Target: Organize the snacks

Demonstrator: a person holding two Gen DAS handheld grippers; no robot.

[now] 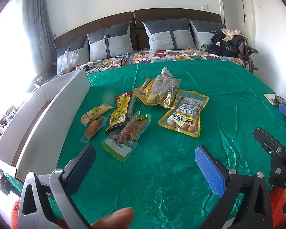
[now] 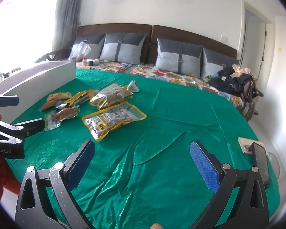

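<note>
Nothing gripped yet: left gripper (image 1: 145, 164) and right gripper (image 2: 142, 159) are held spread wide, both empty, above the shiny green cloth (image 1: 181, 171). Loose snack packets (image 1: 124, 112) are scattered mid-cloth beside the white open box (image 1: 53, 114). Approach step, probably; next, a packet needs pinching w/ care — slippery film.

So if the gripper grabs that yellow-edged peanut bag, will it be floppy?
Probably a bit. The peanut bag is a flat, soft plastic pouch, so it would likely bend and sag from whichever edge is pinched. Its lumpy filling may slide toward the low end. The glossy film looks slippery, and so does the shiny green cloth under it, so a push might make it slide.
</note>
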